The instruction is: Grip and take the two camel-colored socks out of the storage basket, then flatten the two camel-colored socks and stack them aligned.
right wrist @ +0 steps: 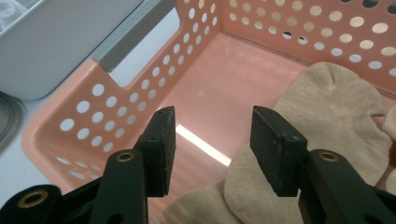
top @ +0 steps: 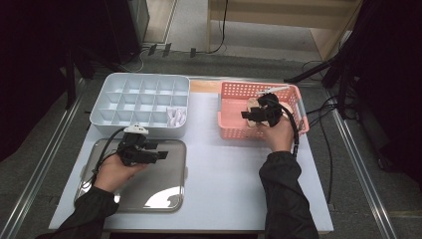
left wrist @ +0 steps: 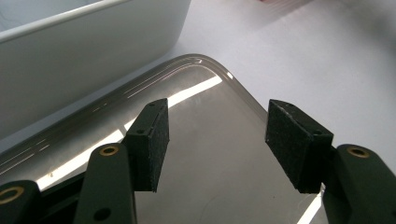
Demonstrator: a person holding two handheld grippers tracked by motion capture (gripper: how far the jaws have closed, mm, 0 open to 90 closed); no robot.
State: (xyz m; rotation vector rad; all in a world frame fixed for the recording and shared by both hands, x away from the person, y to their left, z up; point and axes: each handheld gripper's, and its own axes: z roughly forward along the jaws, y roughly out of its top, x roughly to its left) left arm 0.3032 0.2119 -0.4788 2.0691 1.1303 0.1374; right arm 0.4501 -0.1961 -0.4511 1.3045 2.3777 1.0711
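Socks (right wrist: 322, 116), beige and bunched, lie in the pink perforated basket (top: 234, 130) at the far right of the white worktop (top: 224, 174). In the right gripper view they fill the basket's near right part, while its floor to the left is bare. The right gripper (top: 251, 115) hangs over the basket's inside, held by the person's right hand (top: 278, 133). Its fingers (right wrist: 161, 149) stand apart with nothing between them, just above the nearest sock; whether a pad touches the cloth cannot be told.

The left gripper (top: 161, 155) hovers low over a steel tray (top: 169, 199) at the near left of the worktop, gripped by the left hand (top: 115, 172). Its fingers (left wrist: 149, 144) are likewise spread and hold nothing (the tray's shiny surface shows between them).

Beyond the tray, just touching or nearly touching its far edge, sits a pale grey divided organiser box (top: 112, 89). One compartment at its near right corner holds something white and crumpled (top: 176, 117), too small to name. The organiser and the basket stand side by side with a strip of worktop between them.
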